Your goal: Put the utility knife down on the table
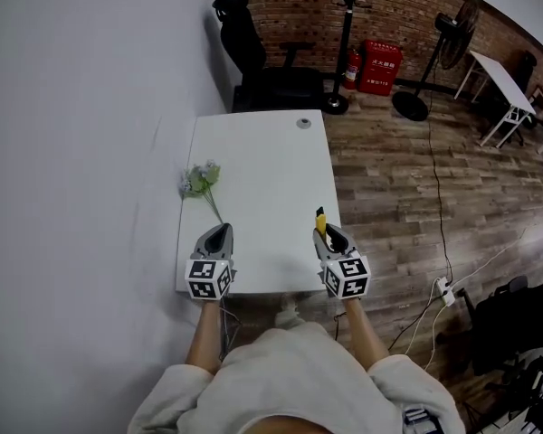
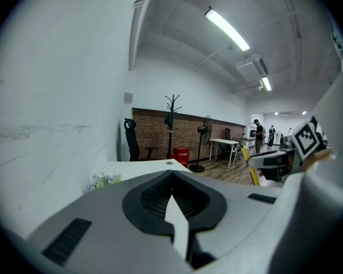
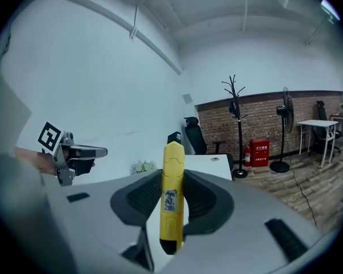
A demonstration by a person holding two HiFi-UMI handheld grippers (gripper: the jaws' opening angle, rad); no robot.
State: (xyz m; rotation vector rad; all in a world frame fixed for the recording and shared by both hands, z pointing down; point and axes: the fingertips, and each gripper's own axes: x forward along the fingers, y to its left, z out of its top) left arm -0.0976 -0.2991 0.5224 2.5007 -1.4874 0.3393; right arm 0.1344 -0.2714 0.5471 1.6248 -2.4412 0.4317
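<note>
Utility knife (image 3: 172, 198), slim yellow bar, clamped in right tool (image 1: 329, 237); left tool (image 1: 219, 233) closed.

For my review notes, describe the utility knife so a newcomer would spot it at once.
Start at the white table against the wall; the right gripper is over its near right corner. The utility knife is the slim yellow bar clamped between its jaws, the only yellow thing there; the left gripper holds nothing.
</note>
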